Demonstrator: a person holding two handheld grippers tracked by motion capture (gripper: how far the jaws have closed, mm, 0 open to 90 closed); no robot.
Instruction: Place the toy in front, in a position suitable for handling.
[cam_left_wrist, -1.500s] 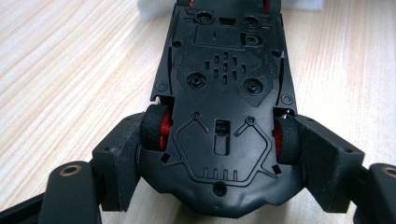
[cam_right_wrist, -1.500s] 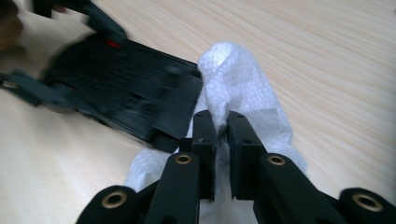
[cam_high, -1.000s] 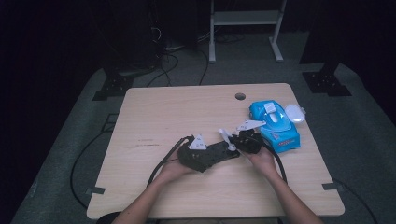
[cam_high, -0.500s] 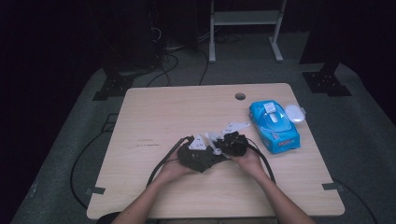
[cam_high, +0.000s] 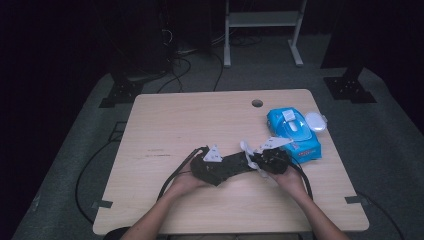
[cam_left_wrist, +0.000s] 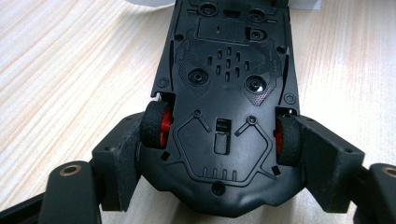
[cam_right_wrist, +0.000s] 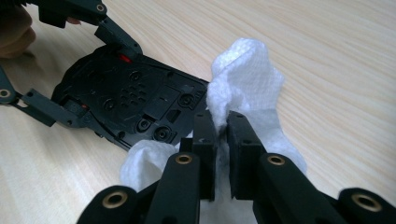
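Your left gripper (cam_left_wrist: 219, 186) grasps the black toy car chassis (cam_left_wrist: 226, 93) across its rear, underside up, one jaw pressed on each red-hubbed wheel (cam_left_wrist: 154, 128), low over the bench (cam_high: 200, 115). Your right gripper (cam_right_wrist: 222, 135) is clenched on a white wipe (cam_right_wrist: 245, 79), which sits just beside the chassis's far end. The blue wipe pack (cam_high: 292, 132) lies near; its label is illegible.

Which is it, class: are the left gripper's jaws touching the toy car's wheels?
Touching. The left gripper view shows the left gripper pads pressed against both wheels of the upturned toy car.
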